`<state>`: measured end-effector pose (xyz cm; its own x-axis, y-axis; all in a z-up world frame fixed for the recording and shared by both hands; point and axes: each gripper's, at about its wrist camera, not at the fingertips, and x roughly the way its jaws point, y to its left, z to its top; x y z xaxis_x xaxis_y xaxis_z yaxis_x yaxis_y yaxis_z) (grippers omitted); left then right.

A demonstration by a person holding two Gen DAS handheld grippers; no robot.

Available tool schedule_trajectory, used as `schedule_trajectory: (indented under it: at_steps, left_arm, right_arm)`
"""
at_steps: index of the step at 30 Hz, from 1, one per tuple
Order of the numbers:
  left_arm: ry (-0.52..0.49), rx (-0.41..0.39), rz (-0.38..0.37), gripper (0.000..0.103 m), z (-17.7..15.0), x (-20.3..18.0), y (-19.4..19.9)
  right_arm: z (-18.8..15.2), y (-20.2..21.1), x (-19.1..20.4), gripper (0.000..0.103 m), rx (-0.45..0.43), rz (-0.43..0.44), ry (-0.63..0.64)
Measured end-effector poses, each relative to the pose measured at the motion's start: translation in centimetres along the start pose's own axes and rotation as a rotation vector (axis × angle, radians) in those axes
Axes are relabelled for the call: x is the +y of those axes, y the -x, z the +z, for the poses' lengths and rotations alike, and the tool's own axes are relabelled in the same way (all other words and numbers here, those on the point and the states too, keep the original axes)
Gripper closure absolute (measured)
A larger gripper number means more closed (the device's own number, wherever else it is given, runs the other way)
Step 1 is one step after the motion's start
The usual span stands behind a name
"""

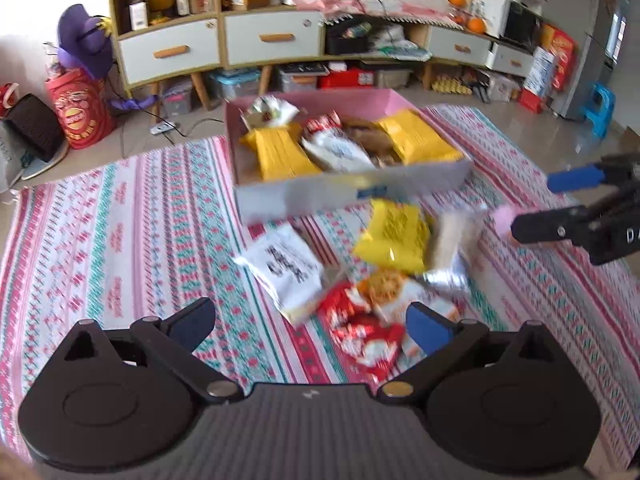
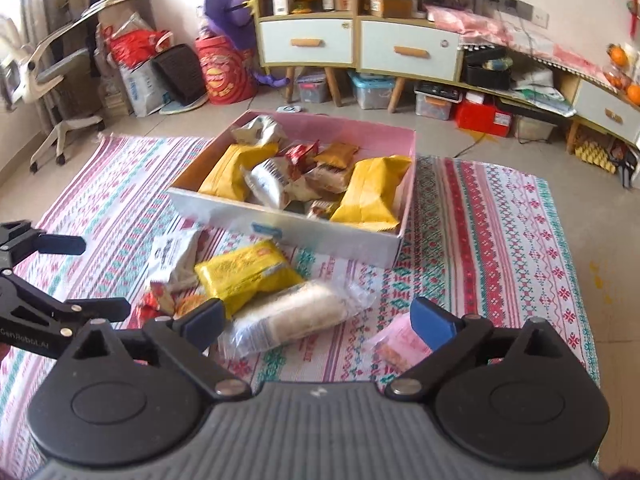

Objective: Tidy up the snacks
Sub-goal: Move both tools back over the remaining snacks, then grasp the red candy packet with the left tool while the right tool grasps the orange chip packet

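Observation:
A pink box (image 1: 360,196) (image 2: 328,236) with yellow, white and red snack packs stands on the patterned cloth. In front of it lie loose snacks: a yellow pack (image 1: 394,236) (image 2: 246,272), a white pack (image 1: 286,266) (image 2: 174,256), a red pack (image 1: 362,332), a clear pack of pale biscuits (image 2: 296,314) (image 1: 454,240) and a small pink pack (image 2: 400,344). My left gripper (image 1: 312,326) is open above the white and red packs. My right gripper (image 2: 316,320) is open over the clear pack and empty; it also shows in the left wrist view (image 1: 532,204).
The striped cloth (image 1: 100,240) (image 2: 500,240) covers the floor. White drawer cabinets (image 1: 224,40) (image 2: 360,44) with storage bins beneath stand behind the box. A red bag (image 1: 78,112), a purple plush toy (image 1: 84,40) and an office chair (image 2: 52,80) stand at the left.

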<state>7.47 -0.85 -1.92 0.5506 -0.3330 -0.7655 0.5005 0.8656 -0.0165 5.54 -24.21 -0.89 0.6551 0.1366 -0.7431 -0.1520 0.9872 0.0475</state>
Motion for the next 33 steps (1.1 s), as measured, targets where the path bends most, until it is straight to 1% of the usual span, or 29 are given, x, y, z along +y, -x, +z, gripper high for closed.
schedule_trajectory:
  at_steps: [3, 8, 11, 12, 15, 18, 26, 27, 29, 31, 33]
  left_arm:
    - [-0.049, 0.024, -0.02, 0.0, -1.1, -0.4, -0.7]
    - [-0.093, 0.058, -0.055, 0.0, -2.0, -0.8, -2.0]
    - [-0.127, 0.058, -0.071, 0.003, -2.1, -1.3, -2.4]
    - [-0.131, 0.059, -0.078, 0.006, -2.0, -1.4, -2.5]
    - [-0.126, 0.074, -0.103, 0.02, -1.8, -1.4, -3.0]
    - [-0.105, 0.082, -0.129, 0.024, -1.6, -1.3, -3.4]
    - [-0.063, 0.073, -0.161, 0.025, -1.0, -1.4, -4.0]
    - [-0.059, 0.073, -0.166, 0.027, -0.9, -1.3, -4.1]
    - [-0.055, 0.074, -0.175, 0.034, -0.8, -1.4, -4.1]
    - [-0.061, 0.081, -0.172, 0.045, -0.6, -1.5, -4.0]
    - [-0.076, 0.085, -0.164, 0.051, -0.5, -1.6, -3.8]
  right_arm:
    - [-0.8, -0.2, 0.4, 0.004, 0.017, 0.012, 0.02]
    - [-2.0, -0.7, 1.4, 0.004, 0.045, 0.024, 0.086]
    - [-2.4, -1.0, 2.0, 0.004, 0.055, 0.025, 0.122]
    - [-2.5, -1.0, 2.2, 0.004, 0.058, 0.029, 0.13]
    - [-2.7, -1.2, 2.5, 0.004, 0.067, 0.04, 0.15]
    - [-2.8, -1.3, 2.7, 0.004, 0.075, 0.047, 0.161]
    - [-3.0, -1.6, 3.3, 0.004, 0.092, 0.065, 0.172]
    - [-3.0, -1.7, 3.3, 0.004, 0.094, 0.068, 0.174]
    - [-3.1, -1.8, 3.5, 0.004, 0.096, 0.071, 0.179]
    - [-3.1, -1.7, 3.6, 0.005, 0.095, 0.075, 0.185]
    - [-3.0, -1.7, 3.7, 0.006, 0.085, 0.086, 0.187]
